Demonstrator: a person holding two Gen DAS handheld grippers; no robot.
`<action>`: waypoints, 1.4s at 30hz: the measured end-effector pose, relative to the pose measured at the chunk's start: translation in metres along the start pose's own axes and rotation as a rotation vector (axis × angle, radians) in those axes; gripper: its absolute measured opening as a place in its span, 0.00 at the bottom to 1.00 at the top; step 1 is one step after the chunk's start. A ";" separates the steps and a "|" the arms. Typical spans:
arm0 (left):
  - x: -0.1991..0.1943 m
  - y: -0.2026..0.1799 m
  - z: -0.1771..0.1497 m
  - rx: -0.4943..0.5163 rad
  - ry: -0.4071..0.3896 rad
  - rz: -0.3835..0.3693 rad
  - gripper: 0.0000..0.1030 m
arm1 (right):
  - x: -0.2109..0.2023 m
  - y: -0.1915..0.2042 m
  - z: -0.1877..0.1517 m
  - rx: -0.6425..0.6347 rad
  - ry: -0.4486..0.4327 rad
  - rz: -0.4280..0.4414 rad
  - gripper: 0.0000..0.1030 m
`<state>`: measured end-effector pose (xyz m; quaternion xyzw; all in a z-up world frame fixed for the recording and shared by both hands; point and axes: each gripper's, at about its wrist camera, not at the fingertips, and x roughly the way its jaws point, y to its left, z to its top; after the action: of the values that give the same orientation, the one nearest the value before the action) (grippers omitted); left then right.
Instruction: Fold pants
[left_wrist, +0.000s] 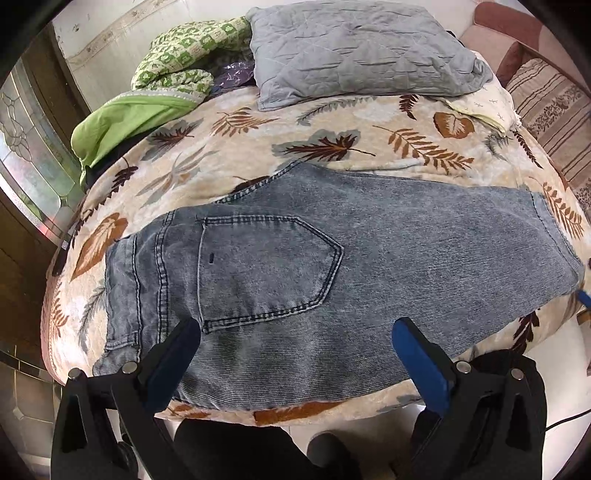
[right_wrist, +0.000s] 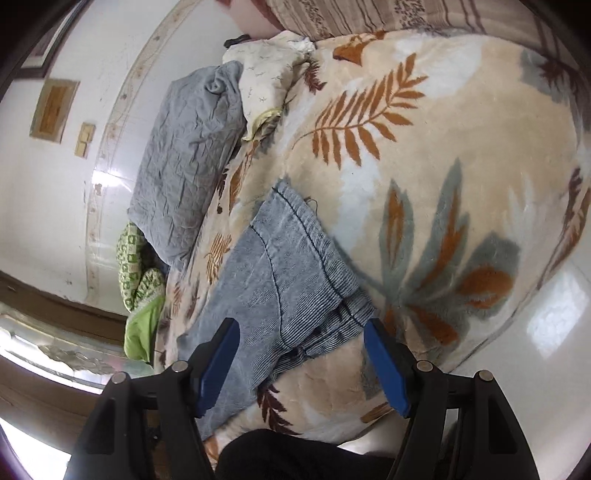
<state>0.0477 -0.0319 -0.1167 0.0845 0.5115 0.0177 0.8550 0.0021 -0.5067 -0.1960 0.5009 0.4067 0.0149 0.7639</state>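
Note:
Grey-blue denim pants lie flat across a leaf-print blanket on a bed, folded lengthwise, back pocket up, waistband at the left. My left gripper hovers open over their near edge, blue pads wide apart, nothing between them. In the right wrist view the hem end of the pants lies on the blanket. My right gripper stands open just above that hem, its pads apart on either side of the cloth, not pressing it.
A grey quilted pillow and a green patterned quilt lie at the far side of the bed. A striped cushion sits at the right. The person's dark-clad legs stand at the bed's near edge, on white floor tiles.

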 end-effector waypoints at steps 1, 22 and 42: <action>-0.001 0.000 -0.001 0.002 -0.001 0.000 1.00 | 0.004 -0.003 0.000 0.015 0.007 -0.001 0.71; -0.012 0.010 -0.002 0.002 -0.004 0.039 1.00 | 0.017 0.018 0.017 -0.002 -0.189 -0.060 0.29; -0.004 0.009 -0.007 -0.006 0.024 0.031 1.00 | -0.031 0.014 0.033 -0.088 -0.229 -0.172 0.55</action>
<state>0.0407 -0.0229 -0.1152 0.0897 0.5201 0.0335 0.8487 0.0077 -0.5379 -0.1608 0.4287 0.3570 -0.0902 0.8250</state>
